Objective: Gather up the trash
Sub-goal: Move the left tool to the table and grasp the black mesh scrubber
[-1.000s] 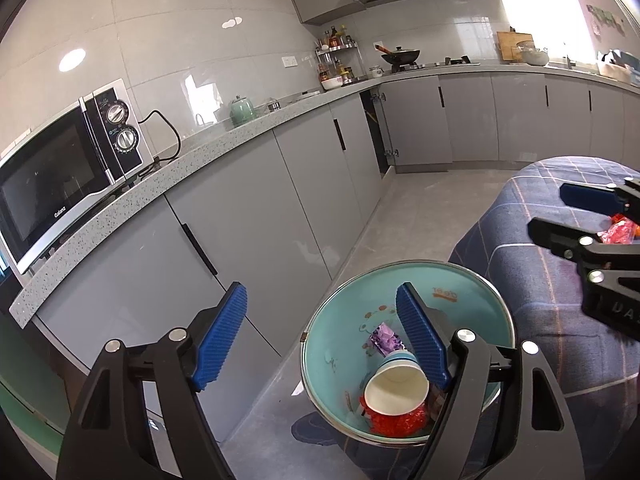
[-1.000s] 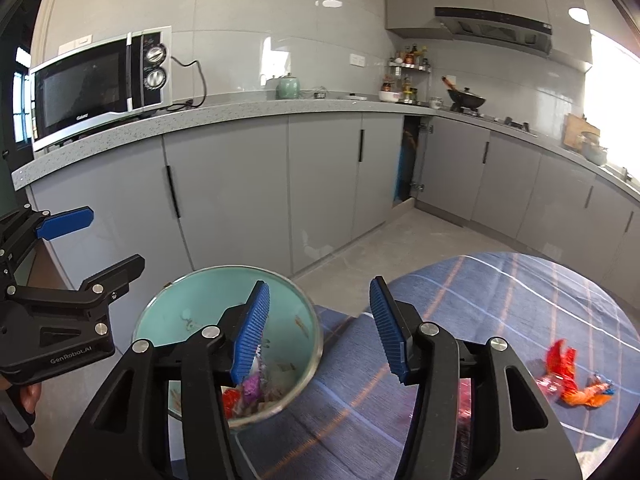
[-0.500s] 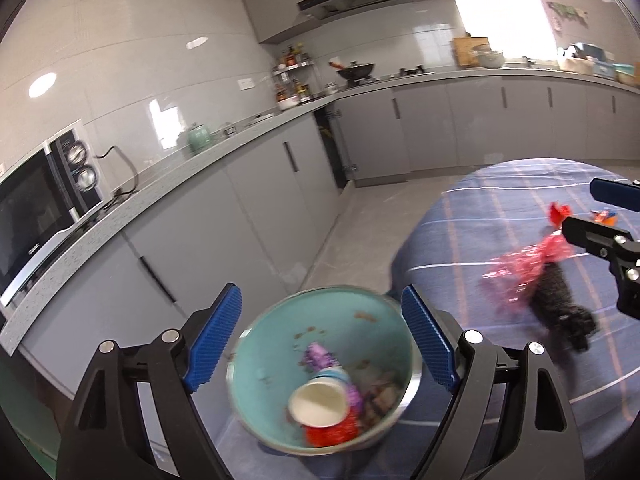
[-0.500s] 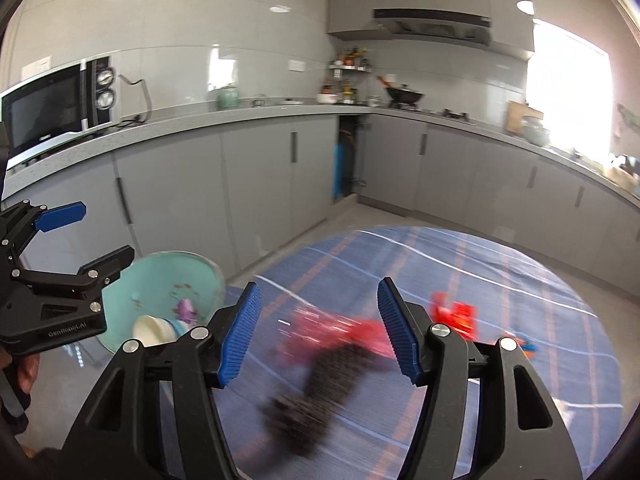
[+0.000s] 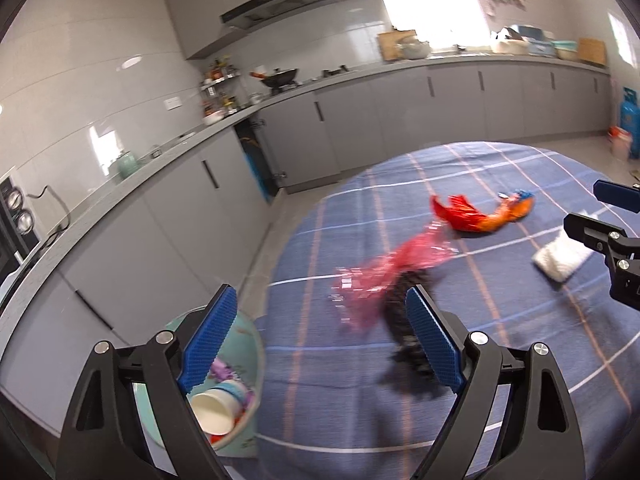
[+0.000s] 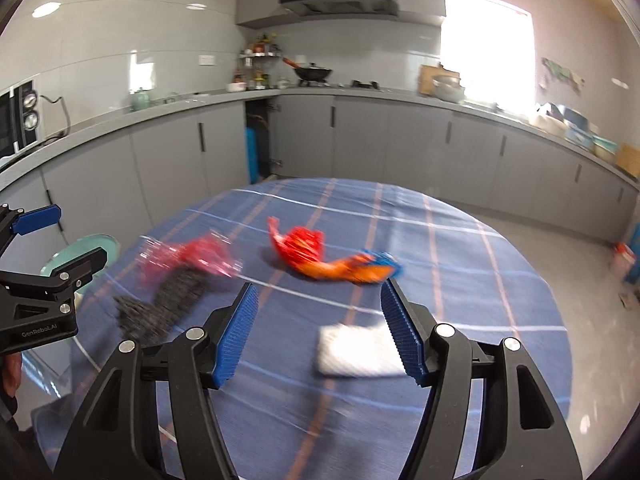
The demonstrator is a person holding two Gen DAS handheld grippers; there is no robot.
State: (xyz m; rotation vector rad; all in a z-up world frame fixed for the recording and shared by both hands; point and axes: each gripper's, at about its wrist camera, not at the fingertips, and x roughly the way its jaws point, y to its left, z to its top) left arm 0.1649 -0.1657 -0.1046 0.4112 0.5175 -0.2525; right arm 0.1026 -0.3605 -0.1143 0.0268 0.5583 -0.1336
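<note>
left wrist view: round table [image 5: 500, 380] in blue plaid cloth, teal bin [image 5: 244, 360] below its left edge holding a paper cup [image 5: 214, 412]. left gripper [image 5: 320, 344] is spread wide, empty, with the blurred pink wrapper [image 5: 384, 276] and black scrap [image 5: 404, 320] just ahead between its fingers. right wrist view: right gripper [image 6: 320, 330] also released and empty; white napkin [image 6: 354, 350] lies between its fingers, red-orange wrapper [image 6: 320, 256] farther ahead.

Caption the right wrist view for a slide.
Open right tool above a white wad; wrappers litter the blue tablecloth.
</note>
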